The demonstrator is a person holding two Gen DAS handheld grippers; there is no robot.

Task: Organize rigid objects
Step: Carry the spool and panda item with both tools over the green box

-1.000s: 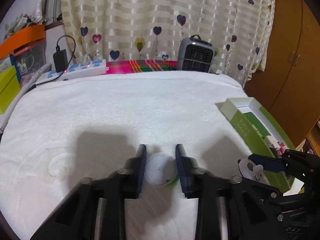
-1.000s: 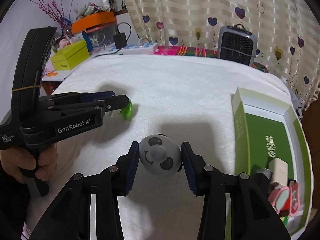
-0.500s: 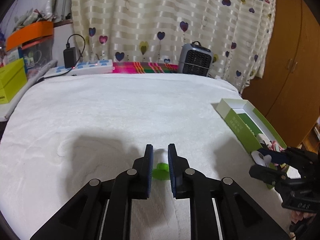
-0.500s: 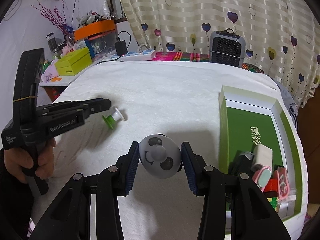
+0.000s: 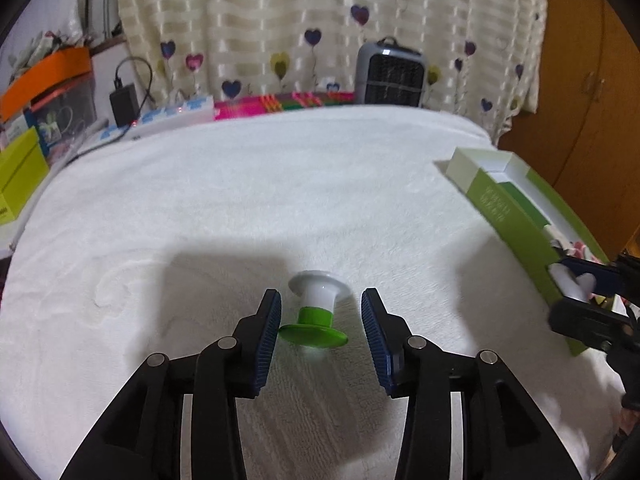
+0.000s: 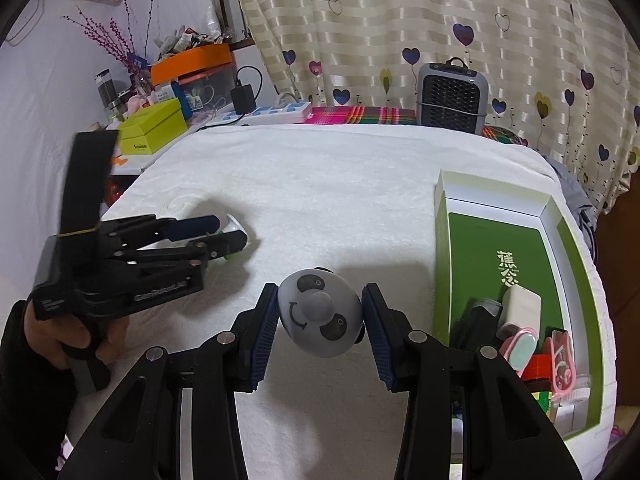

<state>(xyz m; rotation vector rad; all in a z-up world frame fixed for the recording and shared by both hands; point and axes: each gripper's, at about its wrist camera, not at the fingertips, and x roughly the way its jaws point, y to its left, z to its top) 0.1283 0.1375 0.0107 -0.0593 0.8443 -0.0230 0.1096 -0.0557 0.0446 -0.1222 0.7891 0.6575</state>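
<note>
- A white fleecy blanket (image 5: pixel 248 208) covers the whole work surface and takes up most of both views; everything on the task lies on it.
- A cream striped curtain (image 6: pixel 400 24) printed with hearts hangs behind the far edge.
- A long green gift box (image 6: pixel 442 248) with a white inner rim lies open at the right edge of the blanket. Its near end holds a small white block (image 6: pixel 520 306), a pink oval case (image 6: pixel 524 350) and some red pieces; the far end shows bare green lining with printed characters.
- A grey fan heater (image 6: pixel 452 94) stands at the far edge, next to a pink plaid cloth (image 6: pixel 360 114) and a white power strip (image 6: pixel 280 114).
- The right gripper (image 6: pixel 320 312) has its blue ribbed pads pressed on both sides of a grey panda-face ball (image 6: pixel 318 316), held above the blanket just left of the box.
- The left gripper (image 5: pixel 320 320) points down at the blanket, its jaws opening. A white and green spool (image 5: pixel 316 312) lies tipped on the blanket between them, the green flange toward the camera, and neither pad presses on it.
- In the right wrist view, a hand (image 6: pixel 80 332) grips the left gripper's handle low at the left.
</note>
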